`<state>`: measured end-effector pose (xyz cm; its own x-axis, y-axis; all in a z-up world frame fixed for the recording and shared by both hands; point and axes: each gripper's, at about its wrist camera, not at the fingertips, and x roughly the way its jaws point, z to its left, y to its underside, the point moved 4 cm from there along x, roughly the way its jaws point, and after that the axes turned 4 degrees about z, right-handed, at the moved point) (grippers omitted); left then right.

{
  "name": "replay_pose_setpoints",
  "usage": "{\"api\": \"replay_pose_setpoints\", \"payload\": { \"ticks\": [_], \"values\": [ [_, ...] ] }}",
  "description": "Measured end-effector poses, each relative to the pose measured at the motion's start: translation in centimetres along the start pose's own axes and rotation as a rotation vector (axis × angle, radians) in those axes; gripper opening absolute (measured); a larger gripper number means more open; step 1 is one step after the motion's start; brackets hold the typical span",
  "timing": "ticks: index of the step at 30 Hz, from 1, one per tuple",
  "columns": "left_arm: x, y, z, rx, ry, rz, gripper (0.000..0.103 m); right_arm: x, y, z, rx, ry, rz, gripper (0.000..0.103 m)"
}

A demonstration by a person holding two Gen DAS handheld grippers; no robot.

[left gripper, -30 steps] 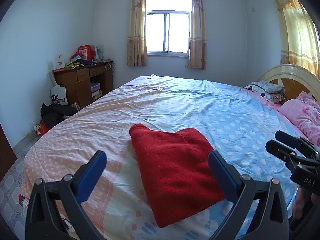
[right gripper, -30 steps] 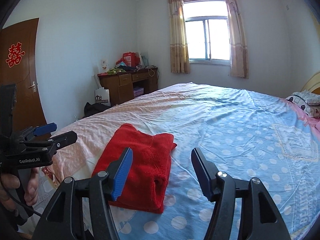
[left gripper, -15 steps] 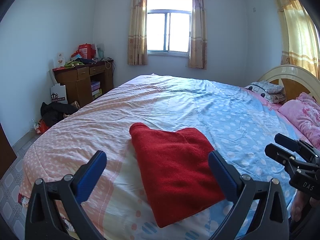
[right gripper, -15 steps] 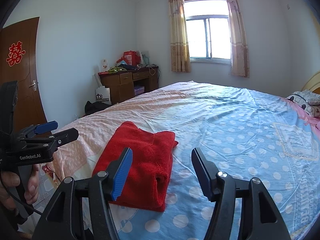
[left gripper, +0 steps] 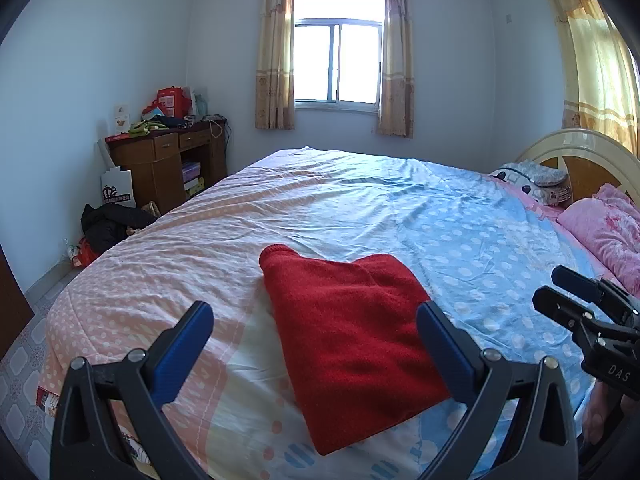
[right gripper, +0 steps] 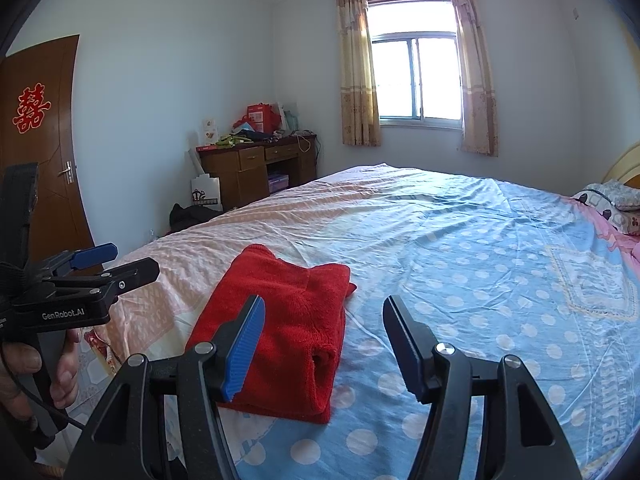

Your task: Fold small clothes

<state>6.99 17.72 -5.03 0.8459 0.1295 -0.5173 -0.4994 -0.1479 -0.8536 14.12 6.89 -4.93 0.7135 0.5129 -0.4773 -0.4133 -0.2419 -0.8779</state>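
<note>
Bed: your wide bed with the pink-and-blue polka-dot cotton cover [left gripper: 400, 216] gives a flat surface for folding.
Garment: the red knitted garment, folded to a thick rectangle [left gripper: 352, 344], lies near the cover's front edge, within easy reach of both your tools; it looks finished.
Left gripper: your black left gripper with blue pads [left gripper: 314, 344] hovers above the garment, jaws spread wide, holding nothing.
Right gripper: your right gripper [right gripper: 324, 344] hangs beside it, jaws apart and empty.
</note>
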Motion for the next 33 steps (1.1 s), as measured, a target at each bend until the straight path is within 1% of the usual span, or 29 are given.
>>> {"api": "replay_pose_setpoints", "payload": {
  "ticks": [12,21,28,33],
  "values": [
    [0.02,0.07,0.02,0.002,0.001,0.002,0.103,0.07,-0.05,0.04,-0.001,0.0,-0.001,0.063],
    [0.03,0.23,-0.01,0.006,0.001,0.006,0.103,-0.11,0.06,0.14,-0.008,0.003,-0.013,0.063],
    [0.17,0.42,-0.15,0.019,0.003,0.01,0.103,-0.64,-0.18,0.17,-0.014,0.007,-0.048,0.063],
    [0.23,0.27,-0.11,0.032,-0.007,0.006,0.103,-0.46,-0.09,0.18,-0.016,0.008,-0.044,0.063]
  ]
}}
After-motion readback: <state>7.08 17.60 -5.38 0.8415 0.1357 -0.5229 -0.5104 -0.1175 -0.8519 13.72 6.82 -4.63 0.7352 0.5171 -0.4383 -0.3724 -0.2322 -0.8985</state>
